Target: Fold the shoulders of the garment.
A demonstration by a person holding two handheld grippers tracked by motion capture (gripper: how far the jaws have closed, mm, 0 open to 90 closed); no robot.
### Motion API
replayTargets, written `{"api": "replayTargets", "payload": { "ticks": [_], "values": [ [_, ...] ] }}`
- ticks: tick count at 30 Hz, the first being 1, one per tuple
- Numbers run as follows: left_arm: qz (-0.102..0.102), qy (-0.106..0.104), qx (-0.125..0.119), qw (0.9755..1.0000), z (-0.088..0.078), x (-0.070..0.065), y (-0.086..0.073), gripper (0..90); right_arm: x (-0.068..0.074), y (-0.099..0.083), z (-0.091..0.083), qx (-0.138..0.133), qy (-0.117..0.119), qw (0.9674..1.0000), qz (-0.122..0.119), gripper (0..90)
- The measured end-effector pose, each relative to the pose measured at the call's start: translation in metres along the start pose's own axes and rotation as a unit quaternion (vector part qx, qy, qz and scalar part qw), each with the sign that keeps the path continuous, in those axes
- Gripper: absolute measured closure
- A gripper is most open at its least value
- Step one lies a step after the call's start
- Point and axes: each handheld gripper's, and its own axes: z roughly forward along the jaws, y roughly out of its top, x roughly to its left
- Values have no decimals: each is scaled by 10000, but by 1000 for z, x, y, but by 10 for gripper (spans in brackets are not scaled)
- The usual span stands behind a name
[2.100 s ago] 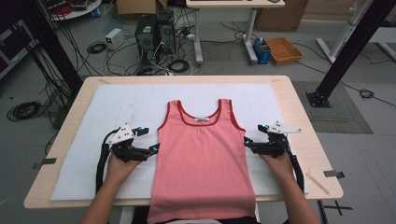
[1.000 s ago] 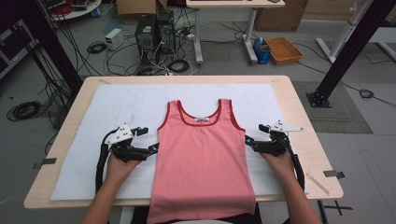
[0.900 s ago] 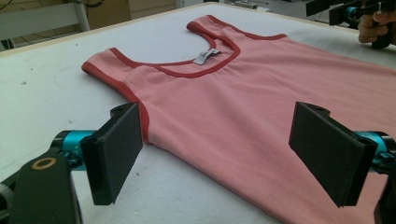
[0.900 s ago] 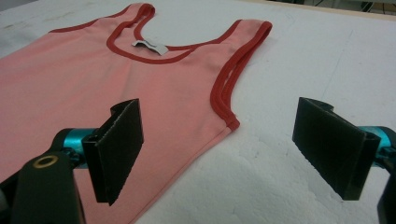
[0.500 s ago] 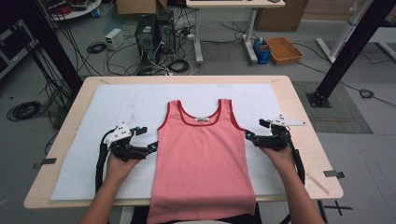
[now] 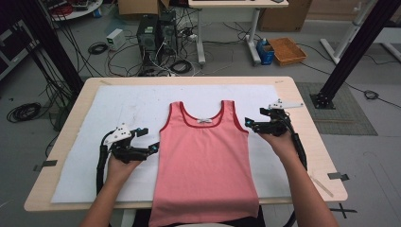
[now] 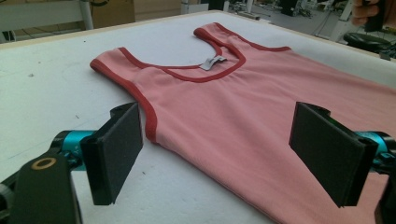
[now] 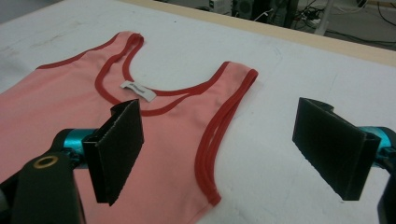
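My left tongs (image 6: 147,140) and right tongs (image 6: 253,119) gape wide, flanking the pink top (image 6: 204,161); its neck label (image 8: 137,90) reads clearest from my right gripper view.

Grey floor (image 6: 198,66) strewn with cables (image 6: 21,111), computer towers (image 6: 153,33), cardboard box (image 6: 286,51), black frame posts (image 6: 352,49)

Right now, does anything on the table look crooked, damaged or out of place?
Nothing stands out. The pink tank top lies flat and straight on the white mat, its hem hanging over the near table edge. The left gripper and right gripper are open beside it, touching nothing.
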Motion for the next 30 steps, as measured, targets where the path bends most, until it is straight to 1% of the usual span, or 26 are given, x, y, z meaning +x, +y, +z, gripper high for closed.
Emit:
{"api": "replayTargets", "payload": {
  "ticks": [1,5,6,7,8,10,11,14,15,16,17,20,23,26,27,28,29,30],
  "values": [
    [7,-3,19,10000,0,0,0,175,-1,3,2,-27,-1,10000,18,162],
    [39,-4,25,10000,0,-1,0,175,-3,11,9,29,-34,9999,93,162],
    [39,-2,24,10000,0,-1,0,175,-5,14,13,52,-45,9999,118,162],
    [38,-2,23,10000,0,-1,0,175,-6,17,17,11,-39,9999,160,162],
    [42,-6,26,10000,0,-1,0,175,-7,19,20,53,-34,9998,213,162],
    [51,1,39,10000,0,-1,0,175,-8,20,22,76,-39,9998,204,162],
    [60,0,42,10000,0,-1,0,175,-9,23,28,131,-48,9996,245,162],
    [57,0,41,10000,0,-1,0,174,-11,27,36,234,-89,9994,243,162],
    [57,1,42,10000,0,-1,0,175,-12,28,38,203,-105,9995,229,162],
    [64,-2,39,10000,0,-1,0,175,-13,29,41,239,-123,9992,287,162],
    [64,-8,40,10000,0,-1,0,175,-15,30,44,304,-140,9990,303,162],
    [72,-8,42,10000,1,-2,0,175,-18,36,53,378,-231,9984,340,162],
    [74,-3,50,10000,1,-2,0,175,-19,42,62,364,-286,9983,346,162],
    [101,0,48,9999,1,-2,0,175,-19,49,74,514,-352,9974,362,162],
    [106,5,51,9999,1,-3,0,175,-19,50,78,537,-353,9973,345,162],
    [106,5,51,9999,1,-3,0,175,-19,51,82,494,-340,9976,339,162],
    [117,-2,61,9999,1,-3,0,175,-19,52,86,557,-338,9972,356,162],
    [117,-2,61,9999,1,-3,0,175,-19,52,86,557,-338,9972,356,162]
  ]
}}
